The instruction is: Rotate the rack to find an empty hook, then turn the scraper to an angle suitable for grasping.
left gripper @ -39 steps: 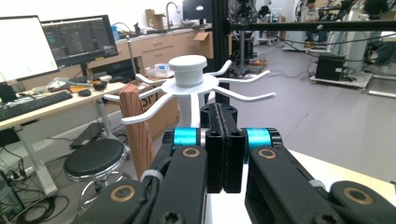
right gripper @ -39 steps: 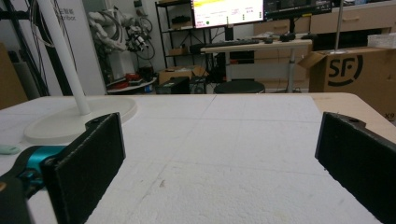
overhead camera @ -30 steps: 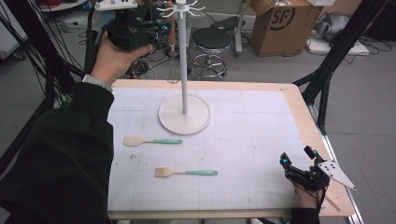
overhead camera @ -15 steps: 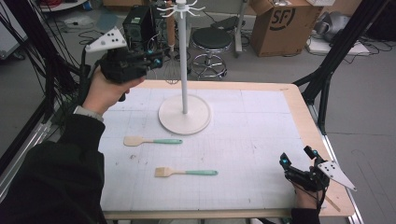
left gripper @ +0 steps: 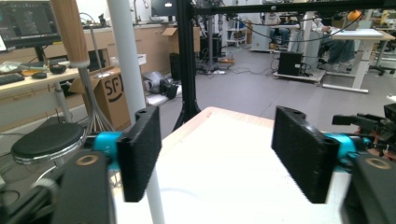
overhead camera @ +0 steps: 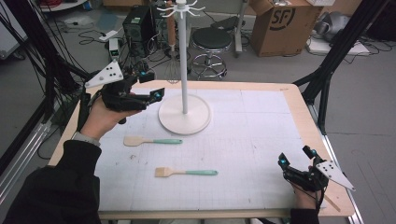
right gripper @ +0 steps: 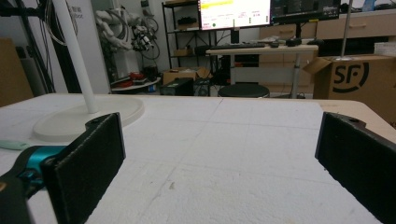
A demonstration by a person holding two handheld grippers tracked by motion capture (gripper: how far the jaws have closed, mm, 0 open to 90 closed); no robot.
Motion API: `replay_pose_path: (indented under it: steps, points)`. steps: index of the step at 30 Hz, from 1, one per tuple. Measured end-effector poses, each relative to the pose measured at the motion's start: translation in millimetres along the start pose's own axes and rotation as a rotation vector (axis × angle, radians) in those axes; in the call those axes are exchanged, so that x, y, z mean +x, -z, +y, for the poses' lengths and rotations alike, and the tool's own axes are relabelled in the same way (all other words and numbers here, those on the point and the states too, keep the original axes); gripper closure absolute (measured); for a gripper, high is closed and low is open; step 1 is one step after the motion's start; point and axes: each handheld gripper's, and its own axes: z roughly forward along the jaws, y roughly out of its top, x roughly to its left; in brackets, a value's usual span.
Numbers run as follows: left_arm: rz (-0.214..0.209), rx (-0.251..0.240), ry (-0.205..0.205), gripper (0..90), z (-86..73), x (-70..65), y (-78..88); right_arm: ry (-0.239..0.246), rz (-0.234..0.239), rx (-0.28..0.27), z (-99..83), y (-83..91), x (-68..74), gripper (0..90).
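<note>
Wooden whisk (overhead camera: 172, 56) is already hanging on the white hook stand (overhead camera: 184, 95), while two teal-handled utensils (overhead camera: 152, 141) are waiting on the surface as the empty left gripper (overhead camera: 150, 89), jaws just opening, and the released right gripper (overhead camera: 294, 161) are being held apart.

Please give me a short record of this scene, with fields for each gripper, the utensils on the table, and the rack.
left gripper: raised over the table's far left, beside the rack pole; jaws have just been opening, nothing between them
right gripper: low at the near right corner, jaws open, empty
spatula: flat on the mat, green handle
brush: flat, nearer the person
rack: white, upright; whisk hanging from it
</note>
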Motion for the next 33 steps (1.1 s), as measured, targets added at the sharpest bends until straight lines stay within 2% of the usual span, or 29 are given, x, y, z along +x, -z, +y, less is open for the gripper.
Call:
replay_pose_path:
  steps: [1,3,5,8,11,13,19,23,33]
  points:
    - [0.003,0.002,0.013,26.3,-3.7,-0.4,0.7,-0.002,0.000,0.001,0.0,0.0,0.1,0.5]
    - [0.008,0.017,0.013,21.6,-11.1,-0.2,2.7,-0.002,0.000,0.000,0.0,-0.1,0.2,0.5]
    - [0.005,0.028,0.021,20.3,-17.9,-0.1,4.6,0.006,0.003,0.001,0.0,-0.2,0.0,0.5]
    - [0.005,0.024,0.004,19.1,-26.7,0.0,8.3,0.004,0.004,0.004,-0.2,-0.6,1.0,0.4]
    - [0.000,0.022,0.017,14.7,-33.8,0.7,10.8,0.004,0.006,0.006,-0.3,-0.9,1.5,0.4]
    - [0.004,0.025,0.012,14.1,-38.3,0.0,12.1,0.014,0.007,0.007,-0.5,-1.1,1.1,0.4]
    - [0.013,0.054,0.039,12.6,-53.6,-0.3,16.1,0.011,0.003,0.014,-0.8,-1.7,2.0,0.5]
    - [0.021,0.113,0.012,11.1,-66.4,-1.1,17.3,0.012,0.008,0.010,-0.7,-2.2,2.3,0.5]
    - [-0.002,0.194,0.023,11.2,-94.5,-2.5,19.5,0.018,0.009,0.017,-1.4,-2.1,3.2,0.5]
